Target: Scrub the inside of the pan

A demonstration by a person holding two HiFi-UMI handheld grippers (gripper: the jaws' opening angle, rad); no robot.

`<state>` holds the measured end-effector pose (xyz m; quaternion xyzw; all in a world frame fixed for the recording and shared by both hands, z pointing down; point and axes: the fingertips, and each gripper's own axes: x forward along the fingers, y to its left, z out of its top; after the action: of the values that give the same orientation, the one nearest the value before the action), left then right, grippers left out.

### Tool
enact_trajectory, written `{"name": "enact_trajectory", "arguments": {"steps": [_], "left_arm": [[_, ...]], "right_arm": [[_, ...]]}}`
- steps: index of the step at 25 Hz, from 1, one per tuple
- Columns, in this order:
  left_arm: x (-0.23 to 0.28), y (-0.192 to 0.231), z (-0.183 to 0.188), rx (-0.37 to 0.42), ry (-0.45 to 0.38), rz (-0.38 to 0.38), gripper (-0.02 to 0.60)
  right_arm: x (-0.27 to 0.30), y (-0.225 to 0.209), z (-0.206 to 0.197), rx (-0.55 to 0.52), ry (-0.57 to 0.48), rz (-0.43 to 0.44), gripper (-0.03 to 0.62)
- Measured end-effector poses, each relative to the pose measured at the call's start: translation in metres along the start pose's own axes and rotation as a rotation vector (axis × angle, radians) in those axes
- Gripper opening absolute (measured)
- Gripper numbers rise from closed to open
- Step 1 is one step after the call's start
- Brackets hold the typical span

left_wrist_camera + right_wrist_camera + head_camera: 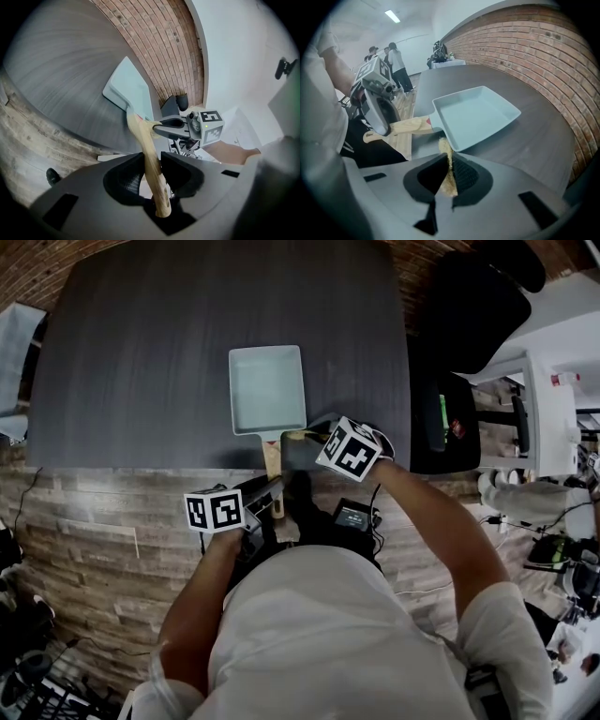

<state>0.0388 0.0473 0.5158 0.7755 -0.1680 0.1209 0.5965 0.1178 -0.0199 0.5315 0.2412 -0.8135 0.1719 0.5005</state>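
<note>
We've got the L claw (152, 169) (271, 490) clenched on the light wooden handle (149, 154) (272, 457) of the pale blue-grey rectangular pan (127, 86) (267, 390). The handle runs straight betw. its two dark pads and out ahead of it. The pan itself is ahead of the L claw, on the dark wood-grain worktop (159, 343) (543, 133), w/ its open side up. The handle end sticks out past the worktop's near edge. We can't tell if the pan lies flat or sits a bit tilted.

The R claw (449, 174) (307, 435) is pinched on a thin yellowish scrub pad (445, 157). The pad stands up betw. the pads, and its top edge reaches the pan's near corner, just beside where the handle joins. Touching the rim or just short of it, we can't say. The pan's inside lies ahead of the R claw.

In the L claw view the R claw (159, 125) shows just beyond the handle, right next to it. In the R claw view the L claw (383, 123) sits to the left, over the handle (407, 126).

A red brick wall (543, 42) is beyond the worktop. A black chair (469, 310) stands off to the R claw's right.
</note>
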Motion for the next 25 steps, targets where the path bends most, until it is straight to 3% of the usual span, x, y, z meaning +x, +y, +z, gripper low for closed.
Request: {"name": "enact_trajectory", "arguments": {"steps": [10, 20, 25], "left_arm": [[-0.025, 0.010, -0.003, 0.041, 0.074, -0.043, 0.118], [-0.044, 0.014, -0.011, 0.093, 0.169, -0.097, 0.118], [-0.051, 0.015, -0.017, 0.116, 0.226, -0.110, 0.118]], "right_arm": [[-0.011, -0.004, -0.019, 0.122, 0.046, -0.095, 0.037], [-0.045, -0.073, -0.008, 0.309, -0.016, -0.251, 0.037], [-0.054, -0.109, -0.003, 0.385, -0.049, -0.259, 0.037]]}}
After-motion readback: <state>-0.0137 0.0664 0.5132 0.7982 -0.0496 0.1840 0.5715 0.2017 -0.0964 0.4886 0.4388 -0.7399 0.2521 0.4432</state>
